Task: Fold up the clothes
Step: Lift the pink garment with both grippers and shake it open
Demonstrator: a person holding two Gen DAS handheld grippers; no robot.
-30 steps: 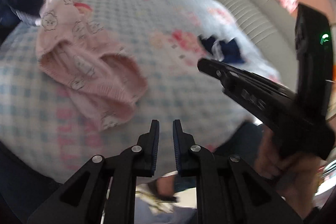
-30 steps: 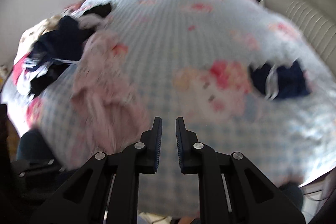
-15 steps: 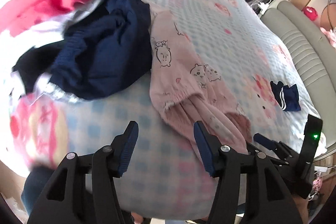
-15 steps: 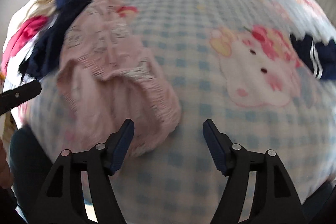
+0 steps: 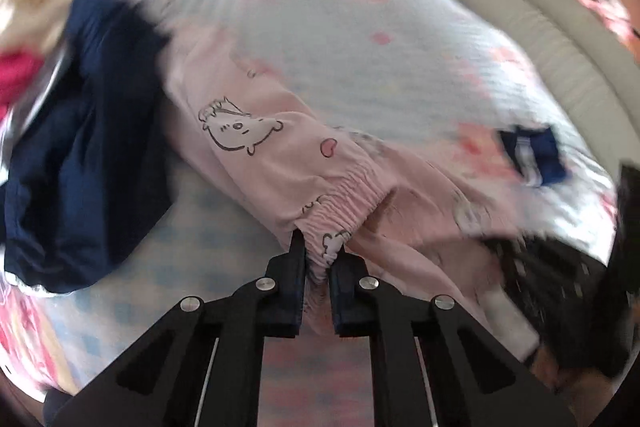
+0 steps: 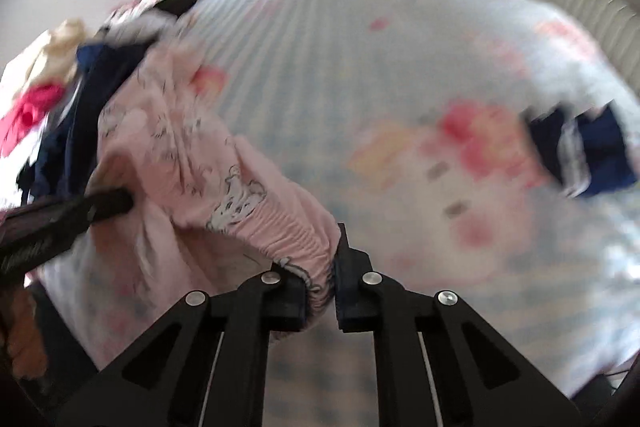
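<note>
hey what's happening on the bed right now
A person is folding laundry with a handheld claw in each hand. The left claw is closing on one end of the elastic waistband of the pink cartoon-print pants. The right claw is shut on the waistband's other end. The pants lie on the checked bedspread beside a pile of unfolded clothes. A small folded navy garment sits apart, off to the right.
</note>
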